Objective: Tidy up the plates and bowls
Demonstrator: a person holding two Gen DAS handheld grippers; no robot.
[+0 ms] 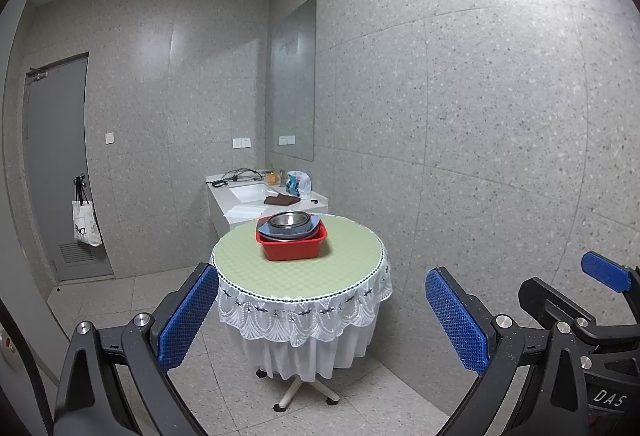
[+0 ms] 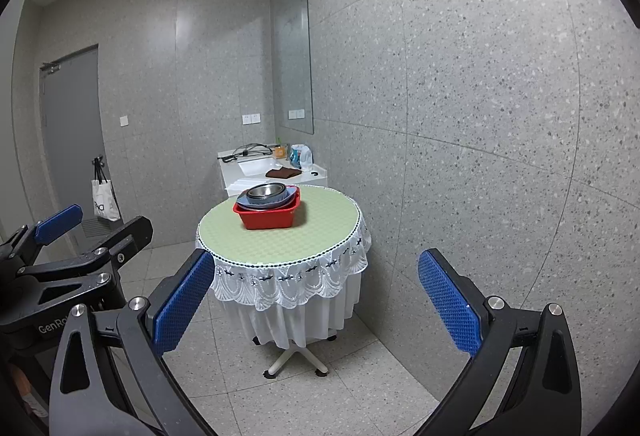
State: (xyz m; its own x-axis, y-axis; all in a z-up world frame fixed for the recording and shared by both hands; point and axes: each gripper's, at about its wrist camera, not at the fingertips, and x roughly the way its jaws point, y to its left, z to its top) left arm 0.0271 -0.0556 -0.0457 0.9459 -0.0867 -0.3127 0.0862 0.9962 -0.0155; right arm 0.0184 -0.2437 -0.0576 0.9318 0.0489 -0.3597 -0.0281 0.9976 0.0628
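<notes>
A red plastic basin [image 1: 292, 245] [image 2: 267, 217] stands on a small round table [image 1: 300, 268] [image 2: 280, 236] with a green mat and white lace skirt. Inside it lie blue plates [image 1: 314, 223] [image 2: 289, 194] with a steel bowl [image 1: 289, 220] [image 2: 265, 191] stacked on top. My left gripper [image 1: 320, 316] is open and empty, well short of the table. My right gripper [image 2: 316, 300] is open and empty, also short of the table. Each gripper shows at the edge of the other's view.
A white sink counter [image 1: 256, 196] [image 2: 264, 170] stands behind the table with cables, a brown cloth, and bottles. A mirror [image 1: 294, 84] hangs on the speckled wall. A grey door [image 1: 56, 164] with a hanging tote bag [image 1: 85, 226] is at left. The floor is tiled.
</notes>
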